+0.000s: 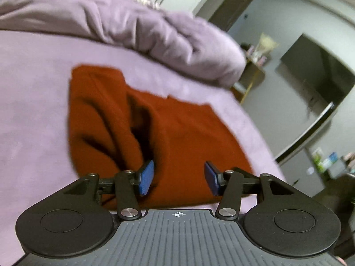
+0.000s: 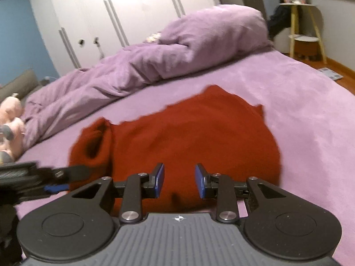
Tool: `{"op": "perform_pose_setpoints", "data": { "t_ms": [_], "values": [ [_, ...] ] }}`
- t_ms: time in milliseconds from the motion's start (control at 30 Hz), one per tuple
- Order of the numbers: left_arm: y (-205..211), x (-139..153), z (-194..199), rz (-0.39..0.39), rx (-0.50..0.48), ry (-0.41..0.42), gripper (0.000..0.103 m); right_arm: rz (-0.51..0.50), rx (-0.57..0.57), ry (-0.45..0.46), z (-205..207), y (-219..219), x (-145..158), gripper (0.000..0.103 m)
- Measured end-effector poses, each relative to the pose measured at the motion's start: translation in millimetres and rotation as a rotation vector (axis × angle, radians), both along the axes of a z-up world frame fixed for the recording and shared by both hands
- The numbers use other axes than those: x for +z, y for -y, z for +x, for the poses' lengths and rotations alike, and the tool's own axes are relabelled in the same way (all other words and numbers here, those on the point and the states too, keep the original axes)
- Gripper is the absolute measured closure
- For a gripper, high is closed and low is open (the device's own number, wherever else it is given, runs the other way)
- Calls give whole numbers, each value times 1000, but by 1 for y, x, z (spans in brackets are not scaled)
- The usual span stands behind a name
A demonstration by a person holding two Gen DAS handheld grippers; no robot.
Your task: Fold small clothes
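A rust-red small garment [image 1: 177, 137] lies partly folded on the purple bed sheet [image 1: 33, 122], with deep creases along its left side. My left gripper [image 1: 179, 178] is open, its blue pads just above the garment's near edge, holding nothing. In the right wrist view the same garment [image 2: 199, 137] lies spread with a rolled sleeve at its left. My right gripper [image 2: 179, 180] is open over the garment's near edge, empty. The left gripper [image 2: 53, 186] shows at the left edge of the right wrist view, beside the sleeve.
A rumpled purple duvet [image 2: 155, 53] lies along the far side of the bed. A pink plush toy [image 2: 11, 119] sits at the left. A white wardrobe [image 2: 111, 11] stands behind. A small wooden side table [image 2: 306, 28] stands at the right, off the bed's edge.
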State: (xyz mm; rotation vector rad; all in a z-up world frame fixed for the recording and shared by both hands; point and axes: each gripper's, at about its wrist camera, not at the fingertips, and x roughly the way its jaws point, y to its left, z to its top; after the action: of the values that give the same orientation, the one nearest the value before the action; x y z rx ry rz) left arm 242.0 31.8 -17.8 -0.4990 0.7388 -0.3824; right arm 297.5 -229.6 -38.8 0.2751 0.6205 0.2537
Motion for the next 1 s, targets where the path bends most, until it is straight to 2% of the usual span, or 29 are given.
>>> {"op": "perform_pose_setpoints", "data": {
  "t_ms": [133,200,267,367,400,433,467,500,600,633,700,733,767,833,933,1000],
  "values": [
    [-41,3,-15,-5,172,-8,37,65,144,42,8,-38,19,74],
    [-62,-7,-14,-4,256,-56,37,107,256,68,14,-66,28,74],
    [-71,-15,-7,-7,296,-106,37,90,313,68,24,-91,28,76],
    [-80,-26,0,-25,319,-145,37,-3,289,17,51,-113,14,80],
    [-84,-30,-2,-29,325,-150,37,-66,234,-28,61,-114,4,81],
    [-84,-33,1,-25,326,-153,37,-109,177,-86,70,-110,-6,87],
    [-84,-37,5,-16,326,-162,37,-122,122,-160,78,-101,-19,97],
    [-85,-40,4,-10,330,-171,37,-101,93,-198,82,-92,-29,103],
    [-85,-50,13,-11,330,-204,37,-1,109,-187,79,-71,-28,103],
    [-84,-55,15,-12,331,-218,37,42,114,-168,77,-65,-22,101],
    [-79,-61,19,-19,338,-220,37,128,125,-115,81,-56,-8,83],
    [-78,-62,20,-18,343,-215,37,152,132,-104,85,-56,-3,62],
    [-77,-62,19,-15,345,-211,37,169,146,-101,91,-56,0,46],
    [-76,-60,18,-5,344,-207,37,202,206,-130,112,-66,1,41],
    [-76,-58,18,13,345,-209,37,225,244,-235,144,-88,-11,40],
    [-77,-54,13,39,372,-208,39,229,272,-258,158,-103,-17,40]
  ]
}}
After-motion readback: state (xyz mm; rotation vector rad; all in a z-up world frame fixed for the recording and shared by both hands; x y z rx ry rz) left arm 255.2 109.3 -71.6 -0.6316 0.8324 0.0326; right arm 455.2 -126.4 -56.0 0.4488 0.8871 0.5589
